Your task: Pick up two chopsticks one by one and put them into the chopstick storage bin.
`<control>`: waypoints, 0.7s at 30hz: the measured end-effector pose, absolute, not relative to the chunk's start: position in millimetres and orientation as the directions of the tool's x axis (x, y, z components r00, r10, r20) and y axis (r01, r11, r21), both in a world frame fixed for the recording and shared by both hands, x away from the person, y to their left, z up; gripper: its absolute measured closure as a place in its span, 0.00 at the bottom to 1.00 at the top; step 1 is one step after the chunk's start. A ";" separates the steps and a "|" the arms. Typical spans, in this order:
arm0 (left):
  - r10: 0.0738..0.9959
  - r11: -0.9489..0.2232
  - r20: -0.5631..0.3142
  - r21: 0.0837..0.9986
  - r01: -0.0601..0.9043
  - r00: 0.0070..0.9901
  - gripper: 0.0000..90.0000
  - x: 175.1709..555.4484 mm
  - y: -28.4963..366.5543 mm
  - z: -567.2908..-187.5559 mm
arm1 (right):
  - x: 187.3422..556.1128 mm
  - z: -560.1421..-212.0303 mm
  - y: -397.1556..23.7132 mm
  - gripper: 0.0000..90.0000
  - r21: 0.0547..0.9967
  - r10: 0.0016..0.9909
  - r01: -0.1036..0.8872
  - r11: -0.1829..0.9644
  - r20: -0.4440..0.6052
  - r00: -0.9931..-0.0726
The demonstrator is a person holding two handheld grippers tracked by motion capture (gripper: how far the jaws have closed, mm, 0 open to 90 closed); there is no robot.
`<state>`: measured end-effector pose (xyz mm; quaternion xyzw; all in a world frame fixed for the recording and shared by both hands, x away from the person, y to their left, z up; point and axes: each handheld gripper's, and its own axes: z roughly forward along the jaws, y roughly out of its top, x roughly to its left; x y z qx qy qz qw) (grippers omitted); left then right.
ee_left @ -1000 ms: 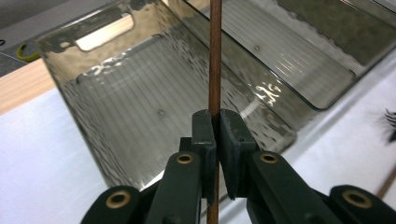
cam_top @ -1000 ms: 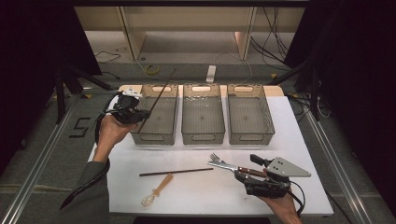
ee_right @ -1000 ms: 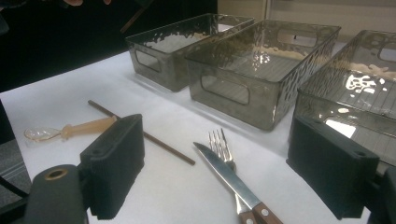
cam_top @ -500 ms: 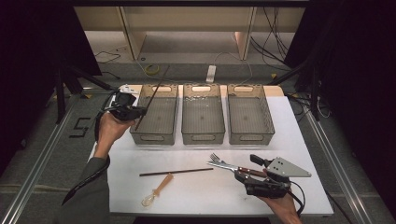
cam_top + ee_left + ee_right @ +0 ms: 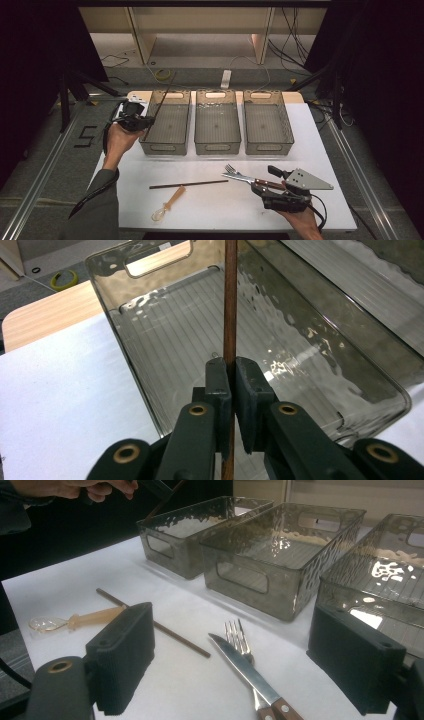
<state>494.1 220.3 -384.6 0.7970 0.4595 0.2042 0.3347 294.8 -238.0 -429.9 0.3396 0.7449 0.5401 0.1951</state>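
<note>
Left gripper view: left tongs [image 5: 227,385] clamp chopstick [image 5: 230,300] upright over leftmost bin [image 5: 150,405], prob. for drop-in. Right tongs [image 5: 230,660] wide, empty, lower frame.

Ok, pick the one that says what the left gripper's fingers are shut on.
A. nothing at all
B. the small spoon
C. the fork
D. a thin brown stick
D: in the left gripper view the left gripper has its fingers pressed on a thin brown stick that rises over the left bin, while the fork and the small spoon lie on the table.
</note>
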 end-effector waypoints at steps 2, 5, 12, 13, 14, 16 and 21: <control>0.869 -0.354 0.015 0.718 0.599 0.495 0.94 494.5 221.2 -386.1 | 294.7 -429.9 -237.8 0.21 0.937 0.716 0.296 0.186 0.077 -0.694; 0.870 -0.355 0.014 0.712 0.606 0.493 0.94 494.9 221.1 -389.4 | 294.6 -430.1 -237.2 0.21 0.937 0.715 0.296 0.187 0.076 -0.695; 0.869 -0.362 0.011 0.696 0.620 0.495 0.94 497.0 218.5 -396.3 | 294.8 -429.9 -238.0 0.21 0.938 0.716 0.295 0.184 0.078 -0.694; 0.868 -0.366 0.012 0.690 0.624 0.496 0.94 497.2 218.1 -397.2 | 294.6 -429.7 -238.0 0.21 0.938 0.715 0.294 0.185 0.076 -0.695; 0.867 -0.369 0.013 0.688 0.625 0.498 0.94 497.2 217.7 -398.2 | 294.5 -429.7 -237.7 0.21 0.937 0.715 0.293 0.187 0.075 -0.695; 0.864 -0.376 0.011 0.678 0.631 0.503 0.94 497.6 216.7 -400.0 | 294.3 -429.7 -237.4 0.21 0.938 0.714 0.293 0.188 0.074 -0.696; 0.865 -0.377 0.008 0.668 0.641 0.501 0.94 498.6 215.4 -404.0 | 294.2 -429.7 -237.6 0.21 0.937 0.715 0.293 0.188 0.074 -0.695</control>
